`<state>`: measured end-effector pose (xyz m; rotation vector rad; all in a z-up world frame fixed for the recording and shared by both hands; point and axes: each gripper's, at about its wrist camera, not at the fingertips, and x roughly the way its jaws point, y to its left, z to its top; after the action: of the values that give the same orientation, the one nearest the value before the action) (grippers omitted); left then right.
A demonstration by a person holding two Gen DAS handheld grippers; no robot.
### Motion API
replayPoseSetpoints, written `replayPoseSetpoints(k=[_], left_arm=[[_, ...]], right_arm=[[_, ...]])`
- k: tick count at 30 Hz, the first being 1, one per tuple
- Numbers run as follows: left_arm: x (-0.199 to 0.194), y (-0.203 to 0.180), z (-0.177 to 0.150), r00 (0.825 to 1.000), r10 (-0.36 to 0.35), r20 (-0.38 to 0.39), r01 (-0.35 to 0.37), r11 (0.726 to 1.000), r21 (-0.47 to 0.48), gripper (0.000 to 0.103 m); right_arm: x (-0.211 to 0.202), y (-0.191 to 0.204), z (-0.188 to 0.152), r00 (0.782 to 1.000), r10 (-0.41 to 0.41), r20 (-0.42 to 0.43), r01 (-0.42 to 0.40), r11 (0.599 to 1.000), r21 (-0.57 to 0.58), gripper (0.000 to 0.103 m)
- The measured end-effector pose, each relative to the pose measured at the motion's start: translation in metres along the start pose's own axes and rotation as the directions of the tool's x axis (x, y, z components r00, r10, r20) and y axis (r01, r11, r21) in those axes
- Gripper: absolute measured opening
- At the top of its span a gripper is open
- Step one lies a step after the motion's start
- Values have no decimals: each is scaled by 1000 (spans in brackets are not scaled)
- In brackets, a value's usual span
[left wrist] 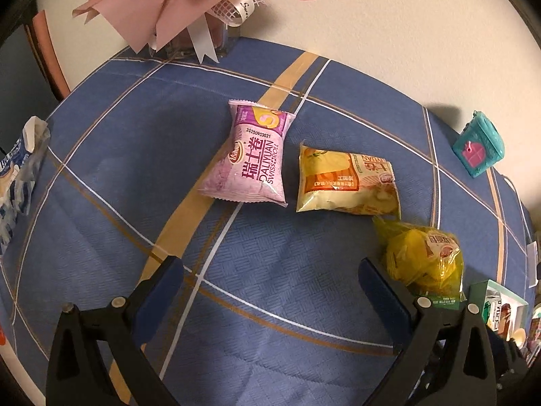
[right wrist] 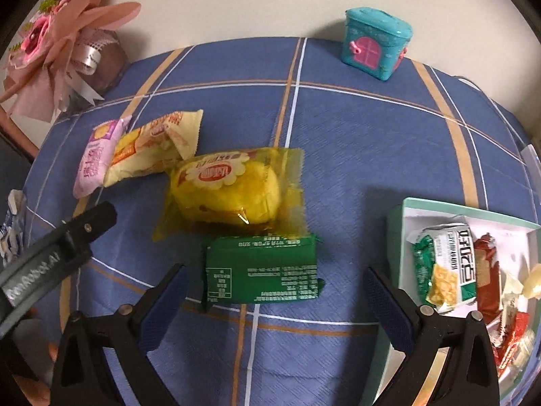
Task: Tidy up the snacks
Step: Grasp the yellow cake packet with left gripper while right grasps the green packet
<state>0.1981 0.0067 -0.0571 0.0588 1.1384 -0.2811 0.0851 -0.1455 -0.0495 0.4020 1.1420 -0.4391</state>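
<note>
Snacks lie loose on a blue tablecloth [left wrist: 270,304] with a woven texture, crossed by white, tan and gold lines. We read "DALIYUAN SWISS ROLL" and the digits "20250903021" on the pink packet [left wrist: 252,155], a puffy pillow-shaped plastic bag with crimped ends. Just beside it lies a pale yellow packet [left wrist: 348,181] with an orange label panel; its print is too small for us to read. Near that sits a crinkled, see-through yellow wrapper [right wrist: 233,191] around a rounded yellow cake, with a scalloped white and red label. Touching its near edge is a flat green packet [right wrist: 262,270], back side up, covered in fine white print we cannot make out.

To the right, an open box [right wrist: 399,237] with mint-green walls holds a green-and-white packet [right wrist: 443,267] with Korean lettering, and red wrappers [right wrist: 487,277].

Our left gripper [left wrist: 270,270] hovers over bare cloth, its blue-padded fingers [left wrist: 162,291] spread wide and holding nothing. Our right gripper [right wrist: 275,287] is likewise spread wide, its fingers on either side of the green packet without touching it.

At the back stand a teal house-shaped box [right wrist: 375,47] with a pink door, and a pink paper bouquet [right wrist: 67,47] tied with white ribbon.
</note>
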Motion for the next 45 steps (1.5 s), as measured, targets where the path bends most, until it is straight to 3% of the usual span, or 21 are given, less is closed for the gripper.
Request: replayPoseSetpoints(k=[17, 29, 36, 45], left_arm=[[5, -7, 2, 1000, -18, -24, 18, 1000, -6, 103], [-24, -17, 14, 996, -84, 19, 84, 996, -19, 103], [-19, -36, 9, 994, -113, -7, 113, 993, 14, 103], [-13, -75, 3, 982, -187, -2, 186, 979, 82, 103]], right_arm=[[13, 11, -2, 1000, 4, -7, -4, 1000, -27, 71], [-24, -12, 8, 1000, -13, -17, 14, 999, 36, 70], [-53, -40, 17, 999, -29, 25, 27, 996, 87, 70], [-76, -100, 24, 988, -143, 63, 129, 973, 192, 70]])
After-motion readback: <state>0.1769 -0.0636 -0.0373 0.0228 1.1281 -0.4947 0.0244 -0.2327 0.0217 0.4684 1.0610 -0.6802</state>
